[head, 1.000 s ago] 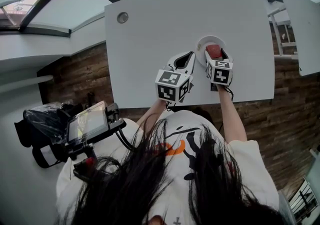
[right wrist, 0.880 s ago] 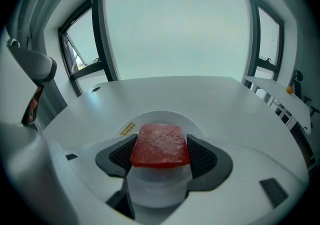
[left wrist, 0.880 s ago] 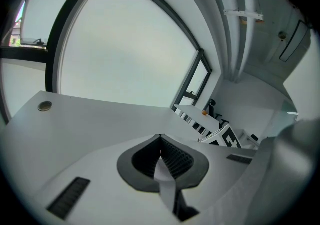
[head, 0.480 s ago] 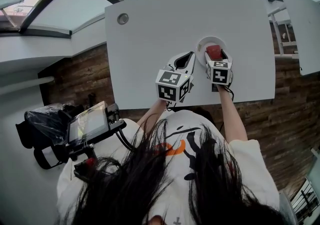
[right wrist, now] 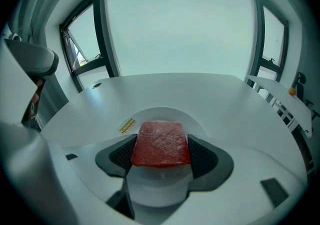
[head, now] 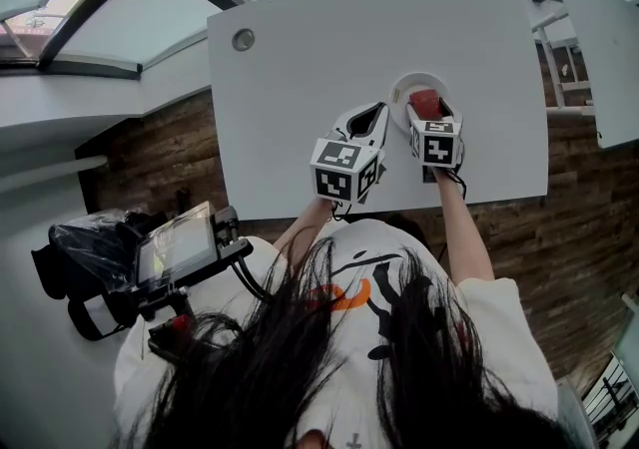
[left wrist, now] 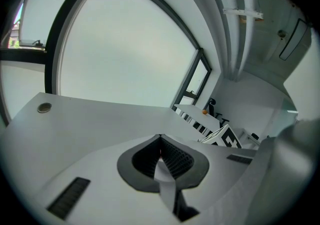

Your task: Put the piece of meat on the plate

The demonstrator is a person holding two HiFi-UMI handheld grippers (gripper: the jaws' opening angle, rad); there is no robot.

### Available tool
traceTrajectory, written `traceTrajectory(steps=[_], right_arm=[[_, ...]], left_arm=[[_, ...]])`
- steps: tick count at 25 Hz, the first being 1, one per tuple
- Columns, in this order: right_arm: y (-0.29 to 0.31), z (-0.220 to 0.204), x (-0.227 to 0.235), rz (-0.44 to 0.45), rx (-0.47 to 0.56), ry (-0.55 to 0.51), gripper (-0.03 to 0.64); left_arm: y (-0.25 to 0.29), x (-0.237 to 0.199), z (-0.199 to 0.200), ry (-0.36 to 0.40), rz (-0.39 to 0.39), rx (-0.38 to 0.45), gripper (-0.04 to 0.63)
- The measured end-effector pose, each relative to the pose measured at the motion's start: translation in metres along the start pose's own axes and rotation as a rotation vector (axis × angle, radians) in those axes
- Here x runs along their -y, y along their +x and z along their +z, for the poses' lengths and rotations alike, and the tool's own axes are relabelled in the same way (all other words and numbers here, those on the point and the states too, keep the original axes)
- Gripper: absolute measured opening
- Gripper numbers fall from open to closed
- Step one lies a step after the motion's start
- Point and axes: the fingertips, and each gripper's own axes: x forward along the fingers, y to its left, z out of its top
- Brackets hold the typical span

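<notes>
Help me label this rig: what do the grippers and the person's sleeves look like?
Both the left gripper and right gripper have white shells with dark grey ribbed pads, and each carries a cube of black-and-white square markers. The person wears a white short-sleeved T-shirt.

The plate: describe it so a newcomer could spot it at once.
Start at the large white table and find the right gripper near its front edge. The small round white plate lies beneath that gripper's jaws, which grip a red slab of meat. It is the only dish there, with a yellow sticker on its rim.
</notes>
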Motion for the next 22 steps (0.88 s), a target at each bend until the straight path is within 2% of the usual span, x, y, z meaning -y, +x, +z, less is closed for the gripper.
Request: traceTrajectory(steps=[22], right_arm=[[0.001,-0.0003,-0.0017,0.004,0.001,-0.006,0.316]], left_arm=[[0.0009,-0.0052,-0.0004,0.004,0.011,-0.002,0.006]])
